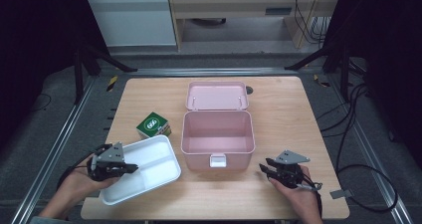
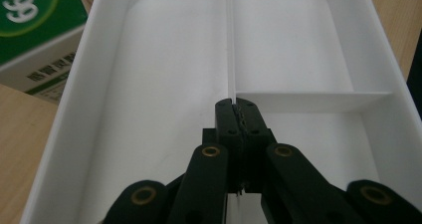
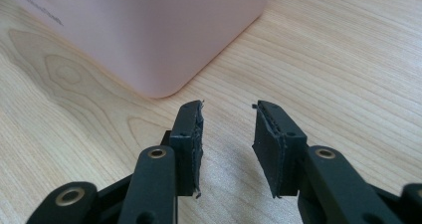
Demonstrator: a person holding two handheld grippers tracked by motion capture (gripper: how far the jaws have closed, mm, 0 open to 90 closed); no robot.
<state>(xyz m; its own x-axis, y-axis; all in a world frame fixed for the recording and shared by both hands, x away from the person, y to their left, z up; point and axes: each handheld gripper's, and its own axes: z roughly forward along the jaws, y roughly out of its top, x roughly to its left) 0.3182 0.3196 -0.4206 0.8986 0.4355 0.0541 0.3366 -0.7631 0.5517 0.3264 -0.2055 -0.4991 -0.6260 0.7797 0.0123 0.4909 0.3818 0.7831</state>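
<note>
White divided tray (image 1: 149,164), flat at table's near-left edge

One camera looks down from high above the whole table (image 1: 278,194), while two ride close behind the tongs, both seeing that table.

Bright, even light falls from above on the wooden surface (image 1: 278,104) in the high view, while the floor around it sinks into near black at nine and three o'clock. Shadows there are short and soft. The whole high view is grainy and a touch soft, straight lines bowing slightly near the edges. In the left gripper view the white tray (image 2: 149,84) glares almost blown-out, its dividers faint, and the near black jaws are blurred toward six o'clock. In the right gripper view the wood grain is crisp, the pink box (image 3: 149,30) soft, and faint shadows lie under the jaws.
</note>
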